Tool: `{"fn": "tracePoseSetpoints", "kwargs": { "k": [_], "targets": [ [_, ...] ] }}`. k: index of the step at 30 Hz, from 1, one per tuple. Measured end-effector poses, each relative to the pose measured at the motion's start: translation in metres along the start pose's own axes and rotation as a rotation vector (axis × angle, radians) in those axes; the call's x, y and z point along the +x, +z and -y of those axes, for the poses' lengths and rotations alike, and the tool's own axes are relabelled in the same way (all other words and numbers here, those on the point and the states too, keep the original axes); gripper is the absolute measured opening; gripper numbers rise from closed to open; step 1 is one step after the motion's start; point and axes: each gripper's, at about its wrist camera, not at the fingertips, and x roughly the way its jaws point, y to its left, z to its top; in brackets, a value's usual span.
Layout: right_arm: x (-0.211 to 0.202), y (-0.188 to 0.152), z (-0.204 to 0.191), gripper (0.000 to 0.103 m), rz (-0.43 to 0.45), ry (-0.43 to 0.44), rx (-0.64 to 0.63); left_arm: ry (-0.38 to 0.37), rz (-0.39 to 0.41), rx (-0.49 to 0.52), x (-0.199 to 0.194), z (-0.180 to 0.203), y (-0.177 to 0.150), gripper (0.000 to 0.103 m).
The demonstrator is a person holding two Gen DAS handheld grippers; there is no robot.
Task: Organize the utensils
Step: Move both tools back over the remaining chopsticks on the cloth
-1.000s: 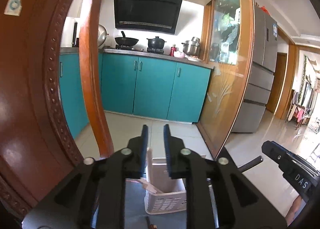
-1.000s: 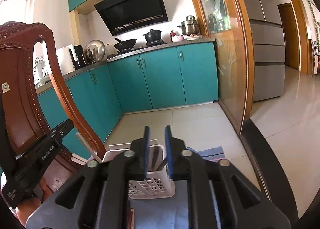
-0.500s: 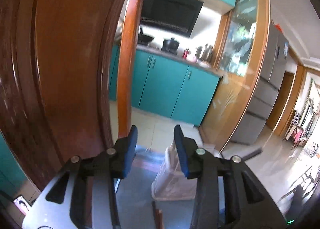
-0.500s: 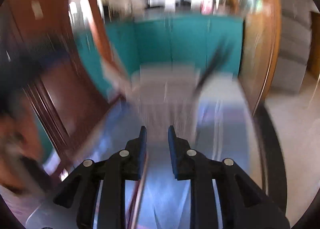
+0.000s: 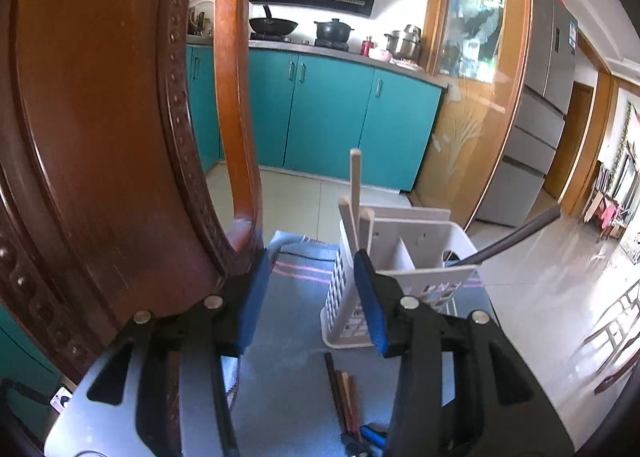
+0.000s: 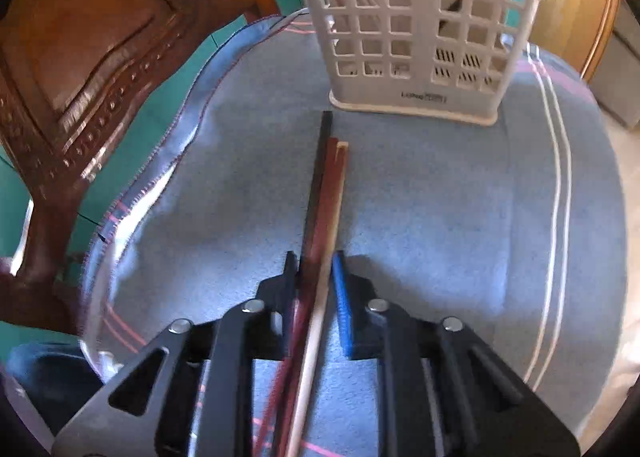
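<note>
Partly done, by the look of it. White slotted caddy (image 5: 404, 257) standing upright right of centre in the left wrist view, already holding pale wooden sticks (image 5: 355, 197) in its left compartment and a dark handle (image 5: 516, 235) leaning out toward the right edge. Exact kind of those utensils not clear.

Still to sort: bundle of chopsticks (image 6: 326, 193) lying flat on the blue cloth (image 6: 440, 197), centre of the right wrist view. One black, one reddish-brown, one pale. Long axis running from lower centre up toward the caddy base; blunt ends pointing at the caddy, stopping just short of it, not touching.

Right gripper (image 6: 316, 277) low over the cloth, jaws straddling the bundle, a narrow gap showing on the blue-padded side. Not yet clenched, apparently.

Left gripper (image 5: 312, 297) released, jaws wide, nothing between them; poised before the caddy, carved wooden chair (image 5: 100, 117) filling the left of the frame.

Remaining, as judged: close, lift, tip upright, drop into a compartment.
</note>
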Motion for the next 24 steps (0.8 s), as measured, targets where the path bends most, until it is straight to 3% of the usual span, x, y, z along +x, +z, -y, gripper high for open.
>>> {"fn": "tracePoseSetpoints", "kwargs": {
  "k": [3, 7, 10, 17, 21, 24],
  "targets": [
    [-0.009, 0.001, 0.013, 0.006, 0.018, 0.000, 0.071, -0.001, -0.034, 0.005, 0.006, -0.001, -0.006, 0.045],
    [-0.019, -0.001, 0.037, 0.006, 0.019, -0.043, 0.155, 0.010, -0.101, 0.020, 0.019, 0.002, -0.016, 0.051],
    [-0.019, -0.004, 0.058, 0.006, 0.004, -0.124, 0.208, 0.005, -0.213, 0.040, 0.040, 0.005, -0.029, 0.052],
    [-0.041, -0.009, 0.092, 0.018, 0.044, -0.128, 0.311, -0.004, -0.480, 0.061, 0.103, 0.013, -0.078, 0.051],
    [-0.049, -0.009, 0.094, 0.019, 0.063, -0.133, 0.311, 0.041, -0.492, 0.075, 0.130, 0.012, -0.095, 0.048],
    [-0.054, -0.009, 0.095, 0.019, 0.061, -0.124, 0.291, 0.006, -0.498, 0.028, 0.144, 0.007, -0.096, 0.047]
  ]
}}
